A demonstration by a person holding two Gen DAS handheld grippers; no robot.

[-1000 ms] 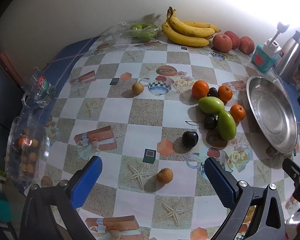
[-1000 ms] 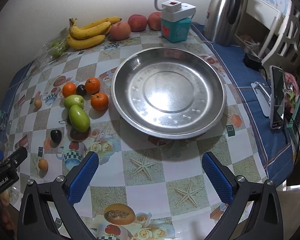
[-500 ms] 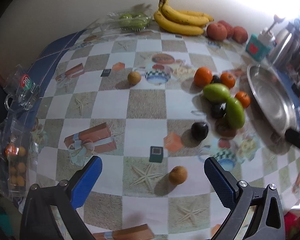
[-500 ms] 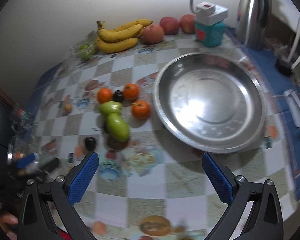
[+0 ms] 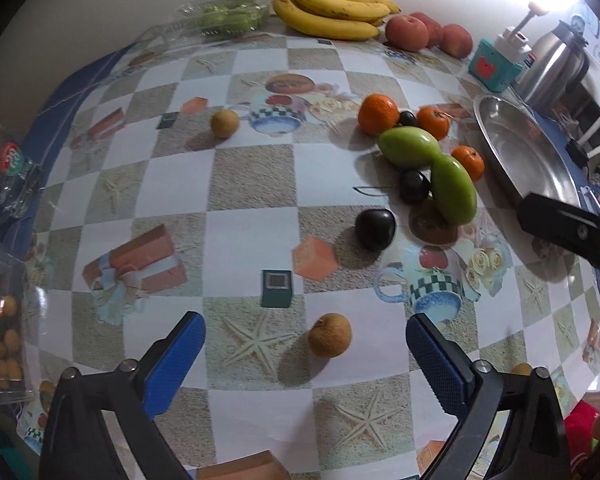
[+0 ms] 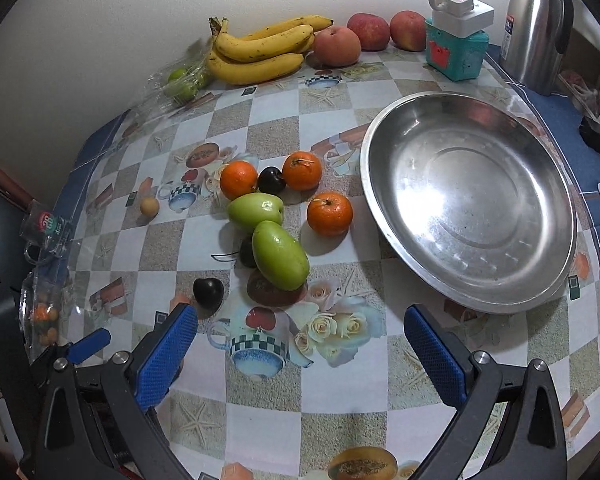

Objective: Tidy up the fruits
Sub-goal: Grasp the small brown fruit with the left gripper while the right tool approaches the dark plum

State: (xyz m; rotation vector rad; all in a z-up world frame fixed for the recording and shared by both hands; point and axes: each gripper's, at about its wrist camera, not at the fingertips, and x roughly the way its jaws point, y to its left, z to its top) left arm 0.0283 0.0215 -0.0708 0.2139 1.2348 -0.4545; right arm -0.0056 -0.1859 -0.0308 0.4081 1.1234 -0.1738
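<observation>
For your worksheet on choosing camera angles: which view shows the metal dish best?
The right wrist view. There the metal dish shows whole, round rim and bare inside, right of the oranges. In the left wrist view the dish sits at the right edge, seen edge-on, partly hidden behind the right gripper's black finger.

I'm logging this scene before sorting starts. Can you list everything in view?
Bananas: one bunch, yellow, back by wall.
Apples: three, red, right of bananas.
Oranges: three, orange, centre cluster.
Green fruits: two, centre, touching.
Dark fruits: three, near-black, in and beside cluster.
Brown fruits: two, small, left side.
Pan: one, steel, right, empty.
Kettle: one, steel, back right.
Left gripper: open.
Right gripper: open.
</observation>
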